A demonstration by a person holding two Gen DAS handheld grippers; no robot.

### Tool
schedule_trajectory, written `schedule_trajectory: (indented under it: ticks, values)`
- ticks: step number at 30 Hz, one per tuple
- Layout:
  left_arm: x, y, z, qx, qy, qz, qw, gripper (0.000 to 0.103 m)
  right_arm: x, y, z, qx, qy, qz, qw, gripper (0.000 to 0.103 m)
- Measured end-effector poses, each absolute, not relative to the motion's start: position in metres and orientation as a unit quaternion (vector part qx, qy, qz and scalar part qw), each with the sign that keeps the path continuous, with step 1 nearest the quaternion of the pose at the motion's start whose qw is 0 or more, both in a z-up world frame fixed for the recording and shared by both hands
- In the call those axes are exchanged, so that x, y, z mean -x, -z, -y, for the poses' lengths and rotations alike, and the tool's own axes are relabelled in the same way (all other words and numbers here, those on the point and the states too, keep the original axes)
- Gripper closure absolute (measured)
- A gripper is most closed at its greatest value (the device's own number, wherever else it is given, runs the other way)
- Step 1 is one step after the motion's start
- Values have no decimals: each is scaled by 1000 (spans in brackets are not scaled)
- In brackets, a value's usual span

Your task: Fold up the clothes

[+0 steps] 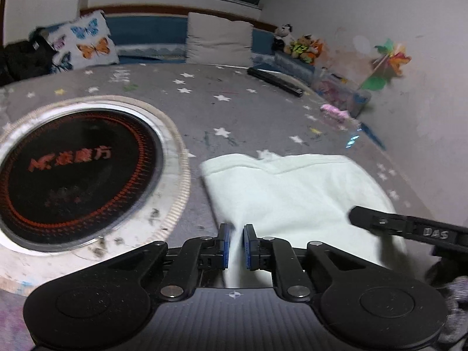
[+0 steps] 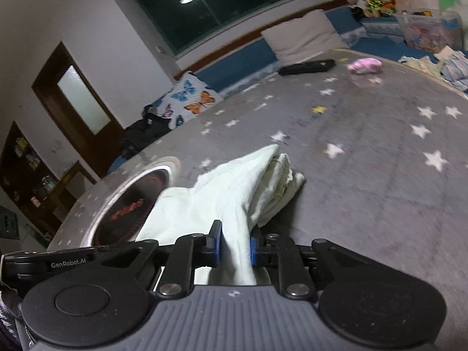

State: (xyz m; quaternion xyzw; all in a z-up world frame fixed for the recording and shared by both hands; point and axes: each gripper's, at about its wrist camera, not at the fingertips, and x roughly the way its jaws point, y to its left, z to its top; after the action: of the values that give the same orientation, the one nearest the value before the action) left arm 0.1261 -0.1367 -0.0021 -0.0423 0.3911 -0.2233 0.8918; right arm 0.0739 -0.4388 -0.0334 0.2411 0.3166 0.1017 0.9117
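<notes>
Worktop (image 1: 263, 111): round, grey cover with white stars; a round black induction plate (image 1: 73, 175) with red lettering is set into it, left of my left gripper.

Pale cream garment (image 1: 292, 193): lies folded on the worktop just right of the plate. Seen from the right wrist, its near part lifts off the cover toward the gripper and its far end shows stacked layers (image 2: 280, 181).

Left gripper (image 1: 236, 245): blue pads nearly closed, a thin ridge of the garment's near edge pinched between them.

Right gripper (image 2: 234, 245): narrowly parted, clamped on a thicker bunch of the same cloth. From the left wrist its black finger lies over the garment's right side.

Containers: a clear plastic bin (image 2: 430, 32) at the far rim holds colourful items; I cannot tell what they are. A pink bundle (image 2: 365, 65) and a flat black object (image 2: 307, 66) lie on the cover near it.
</notes>
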Motion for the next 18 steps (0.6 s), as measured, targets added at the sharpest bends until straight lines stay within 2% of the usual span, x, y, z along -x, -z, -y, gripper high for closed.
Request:
schedule_trajectory:
  ticks: [4,9,13,15,18]
  values:
    - [-126,3,135,44,218,-392,893,63,-71,38,444,-252,-94,-312,911,73]
    - [-130,6,138,49,223,-401,887,58,-69,44,449,-258,-86,-308,912,65]
    - [-132,9,144,46,227,-405,885,61,-67,45,448,-260,-86,-305,912,65]
    - [-134,10,146,48,233,-406,882,72,-69,46,447,-263,-94,-307,910,67]
    - [-134,10,149,46,234,-407,882,88,-70,48,444,-268,-105,-312,905,78]
